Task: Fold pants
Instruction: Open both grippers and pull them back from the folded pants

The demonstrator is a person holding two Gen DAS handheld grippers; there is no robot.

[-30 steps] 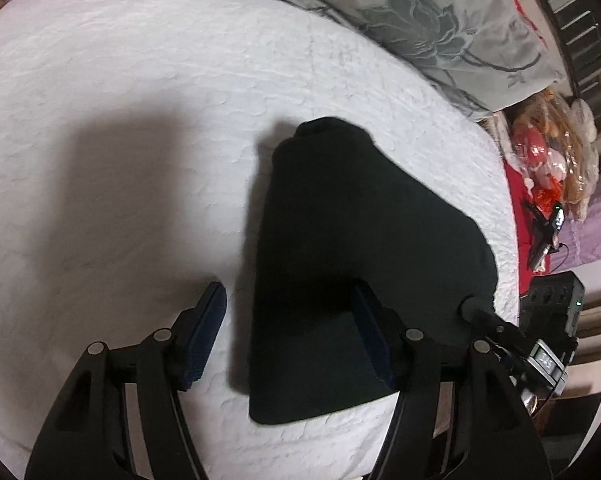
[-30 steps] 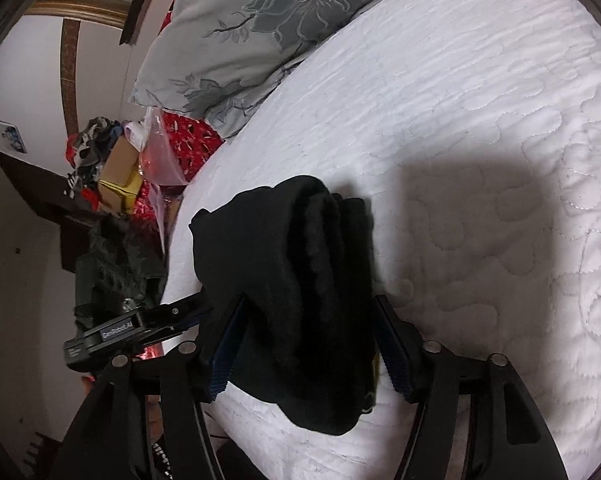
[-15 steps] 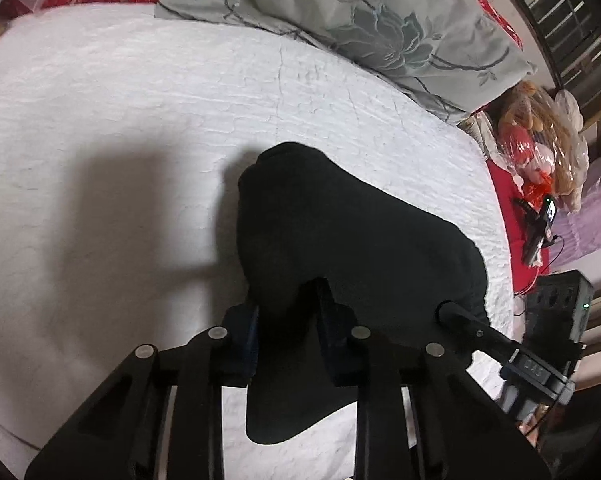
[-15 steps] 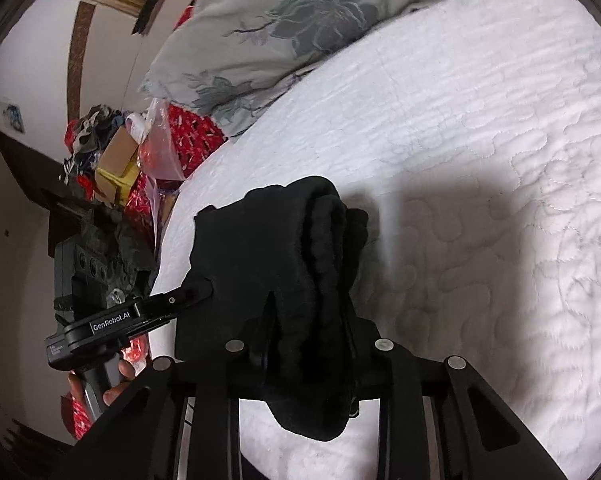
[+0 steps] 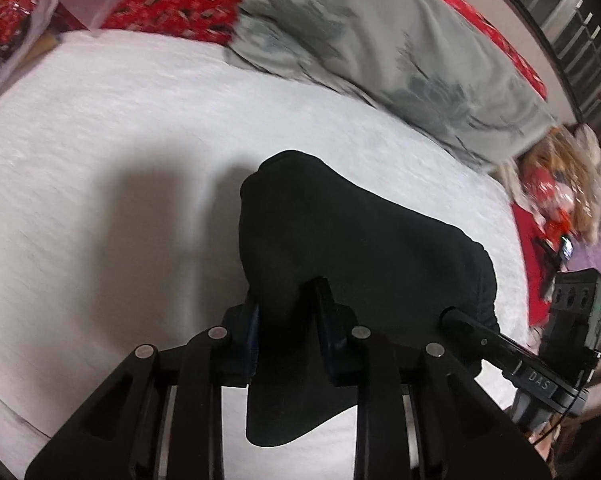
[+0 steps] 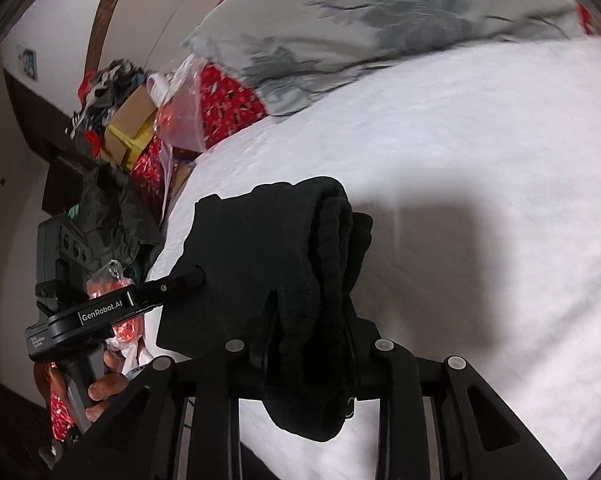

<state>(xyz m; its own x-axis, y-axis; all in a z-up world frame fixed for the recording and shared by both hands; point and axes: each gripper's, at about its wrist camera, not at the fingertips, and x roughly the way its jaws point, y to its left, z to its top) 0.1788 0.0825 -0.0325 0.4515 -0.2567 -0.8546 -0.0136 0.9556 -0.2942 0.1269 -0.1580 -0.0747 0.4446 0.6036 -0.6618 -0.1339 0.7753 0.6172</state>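
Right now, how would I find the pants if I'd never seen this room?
Look at the big white bed with a grey flowered pillow. The pants are the black folded bundle on it, pinched at each end, the only black cloth there.

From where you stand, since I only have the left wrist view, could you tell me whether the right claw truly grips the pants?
Observer: Yes, the right claw is shut on the rolled edge of the black pants.
Operator: Thank you. Is anything beside the bed on that side?
Observer: A cardboard box sits among the clutter past the white bed.
Operator: And is the hand on my claw visible?
Observer: Yes, fingers wrap the handle of the left claw, which pinches the pants too.
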